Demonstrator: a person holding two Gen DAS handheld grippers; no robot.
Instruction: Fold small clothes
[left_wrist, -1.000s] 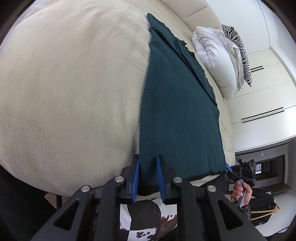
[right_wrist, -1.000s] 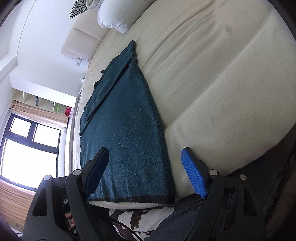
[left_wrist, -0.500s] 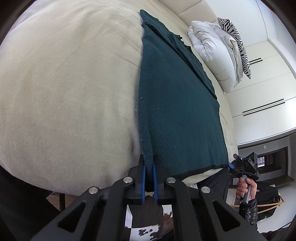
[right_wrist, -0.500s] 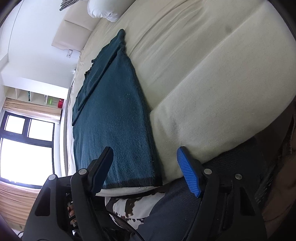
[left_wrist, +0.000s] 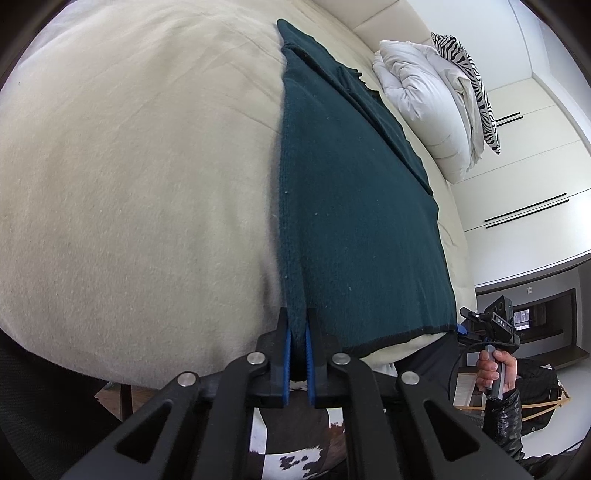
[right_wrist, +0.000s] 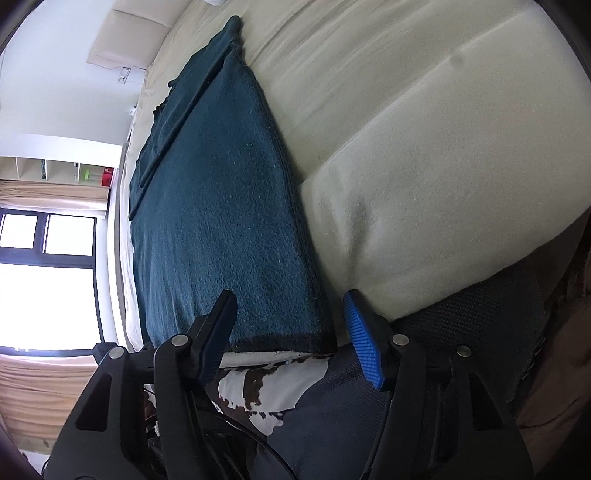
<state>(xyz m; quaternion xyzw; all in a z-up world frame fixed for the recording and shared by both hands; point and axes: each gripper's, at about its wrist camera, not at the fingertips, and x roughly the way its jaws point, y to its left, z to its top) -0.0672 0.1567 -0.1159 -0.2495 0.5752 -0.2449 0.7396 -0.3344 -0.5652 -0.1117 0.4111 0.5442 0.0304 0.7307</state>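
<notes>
1. Left wrist view: the left gripper has its fingers clamped on the near corner of the dark green garment, which lies flat on the cream bed, likely to lift that edge for a fold.
2. Right wrist view: the right gripper straddles the garment's other near corner, fingers apart and closing, not yet pressing the cloth.
3. Both corners are probably needed for an even fold.

Garment corner hidden between pads
</notes>
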